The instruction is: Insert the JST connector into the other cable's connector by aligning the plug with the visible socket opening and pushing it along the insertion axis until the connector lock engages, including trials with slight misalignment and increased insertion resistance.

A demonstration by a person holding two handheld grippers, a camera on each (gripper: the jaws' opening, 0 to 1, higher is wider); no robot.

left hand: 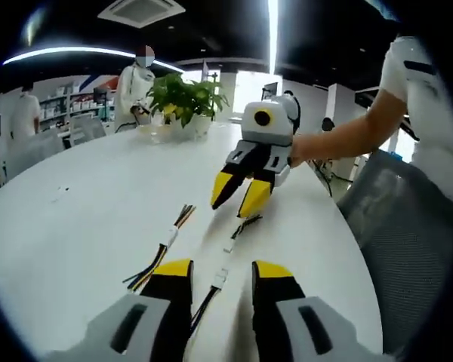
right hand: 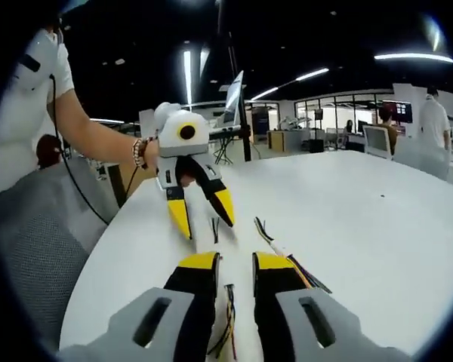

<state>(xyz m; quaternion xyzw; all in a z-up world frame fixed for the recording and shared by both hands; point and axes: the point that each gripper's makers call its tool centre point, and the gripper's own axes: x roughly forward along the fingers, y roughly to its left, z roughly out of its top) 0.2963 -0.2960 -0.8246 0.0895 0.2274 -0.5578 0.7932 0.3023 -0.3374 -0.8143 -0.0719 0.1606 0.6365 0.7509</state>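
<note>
Right gripper (right hand: 234,264): jaws apart, low over white table (right hand: 377,219). A cable (right hand: 228,320) with coloured wires lies on the table in the gap between the jaws; contact cannot be told. Second cable (right hand: 283,253) lies just beside the right jaw, running away across the table. Left gripper (right hand: 204,213) ahead, jaws apart, tips down near the table, held by a hand (right hand: 147,154).

A white round table (left hand: 75,226) bears a potted plant (left hand: 185,98) under ceiling strip lights (right hand: 187,72).
</note>
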